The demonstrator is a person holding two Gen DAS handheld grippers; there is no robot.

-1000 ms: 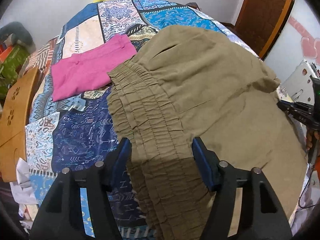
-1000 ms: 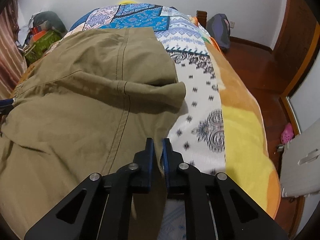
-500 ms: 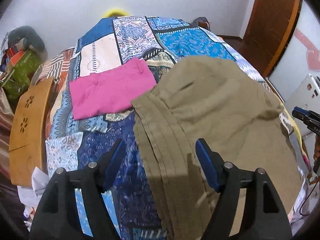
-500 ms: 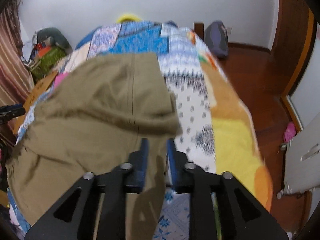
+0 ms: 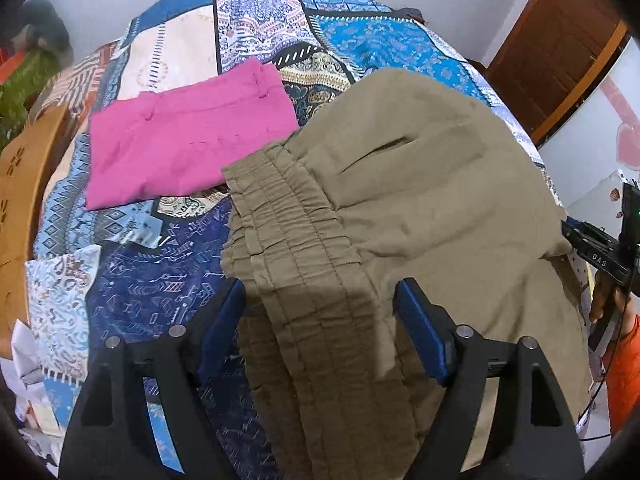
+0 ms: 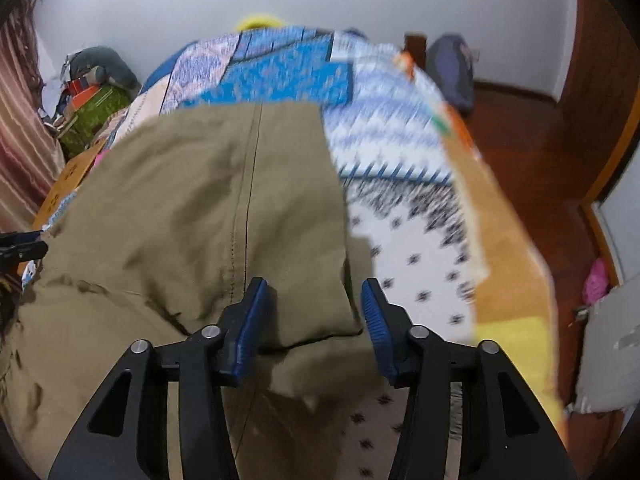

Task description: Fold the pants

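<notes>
The olive-khaki cotton pants (image 5: 420, 208) lie spread on the patchwork-quilted bed (image 5: 256, 12) beside a folded pink garment (image 5: 184, 140) — left gripper (image 5: 320, 320) spread wide over the elastic waistband, right gripper (image 6: 312, 312) likewise agape over a leg edge, neither holding cloth.

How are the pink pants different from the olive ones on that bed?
The pink pants lie folded into a compact, smooth rectangle; the olive pants sprawl much larger and rumpled. The olive pair shows a gathered elastic waistband; the pink one shows flat belt loops. Both rest on the patchwork bedspread, corners touching.
</notes>
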